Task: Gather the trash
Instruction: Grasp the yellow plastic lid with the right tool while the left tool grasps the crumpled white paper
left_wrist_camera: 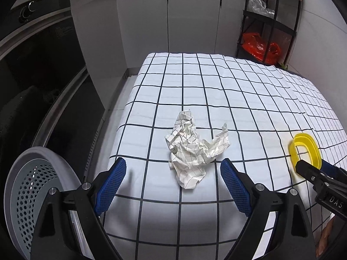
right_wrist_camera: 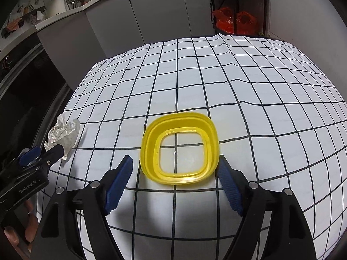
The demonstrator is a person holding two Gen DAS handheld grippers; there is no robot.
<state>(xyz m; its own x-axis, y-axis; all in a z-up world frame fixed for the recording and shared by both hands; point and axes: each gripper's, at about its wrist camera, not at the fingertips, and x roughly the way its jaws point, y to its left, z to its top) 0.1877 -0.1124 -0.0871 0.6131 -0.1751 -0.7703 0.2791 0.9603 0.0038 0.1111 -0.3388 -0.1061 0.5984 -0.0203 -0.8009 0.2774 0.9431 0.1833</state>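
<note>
Looking along my right gripper (right_wrist_camera: pixel 174 164), I see a yellow container (right_wrist_camera: pixel 179 149) on the checked tablecloth (right_wrist_camera: pixel 238 82); its rim is yellow, its base clear, and the cloth's grid lines show through it. It holds nothing that I can make out. At the lower left of the left wrist view stands a grey perforated bin (left_wrist_camera: pixel 30 197), just off the table's edge; I cannot tell what is inside it.

Beyond the table I see grey cabinet doors (left_wrist_camera: pixel 173 17) and a black shelf rack (left_wrist_camera: pixel 269 19) with red plastic bags (left_wrist_camera: pixel 258 47) on its lower level. A dark oven front (left_wrist_camera: pixel 36 65) fills the left side. Between my grippers and the things on the cloth, nothing stands in the way.

The crumpled paper (left_wrist_camera: pixel 193 149) lies on the cloth toward the table's left edge, well apart from the yellow container. My left gripper (left_wrist_camera: pixel 173 169) has its jaws spread wide, released, and the near end of the paper lies between the blue pads (left_wrist_camera: pixel 112 184) without touching either. My right gripper is likewise released, holding nothing; the container sits just ahead of and between its fingertips, and I cannot tell whether the right pad touches its corner.
</note>
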